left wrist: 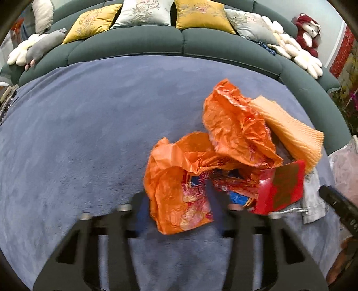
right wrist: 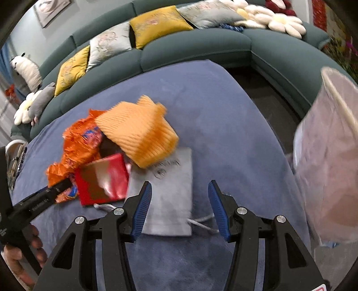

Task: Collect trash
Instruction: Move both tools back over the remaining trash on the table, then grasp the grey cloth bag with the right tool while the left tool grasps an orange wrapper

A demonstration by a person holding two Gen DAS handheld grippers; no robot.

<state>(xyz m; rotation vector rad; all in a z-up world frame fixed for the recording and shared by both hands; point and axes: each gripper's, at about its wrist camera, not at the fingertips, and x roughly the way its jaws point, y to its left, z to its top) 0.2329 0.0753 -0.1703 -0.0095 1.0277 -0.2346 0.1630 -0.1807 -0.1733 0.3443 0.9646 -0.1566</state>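
**Trash heap on the blue cover, one gripper closing in on the orange bag**

Nearest the left wrist camera, the left gripper [left wrist: 176,210] reached into the near edge of the orange plastic bag [left wrist: 179,179]. Its blue-padded fingers [left wrist: 212,199] were blurred, with a fold of the crumpled film lying between them; whether the pads actually pressed the plastic could not be told. No earlier view was at hand to compare.

In the right wrist view, the right gripper [right wrist: 180,208] hung over the grey drawstring pouch [right wrist: 170,197], its fingers [right wrist: 143,206] spread apart with nothing gripped; the pouch lay flat below the gap, its cord [right wrist: 201,223] trailing toward the right finger. A hand [right wrist: 20,257] holding the other tool showed at the lower left corner.

Just beyond the pouch lay the rest of the pile, all on the blue-grey plush cover [left wrist: 78,134]: a red box [right wrist: 103,179] touching the pouch's left edge, the orange bag spreading behind and left of the box, and a peach foam net sleeve [right wrist: 138,132] resting on top of the bag and overlapping the pouch's far end. To the right, close to the right camera, stood a translucent, pinkish bag-like container [right wrist: 329,156], blurred.

Farther back a dark green sofa [left wrist: 134,42] curved around the cover, lined with yellow cushions [left wrist: 91,22], pale embroidered cushions [left wrist: 143,11], white flower-shaped pillows [left wrist: 297,51], and a grey plush toy [left wrist: 42,47]. A red-and-white stuffed animal [left wrist: 307,31] sat at the far right end.
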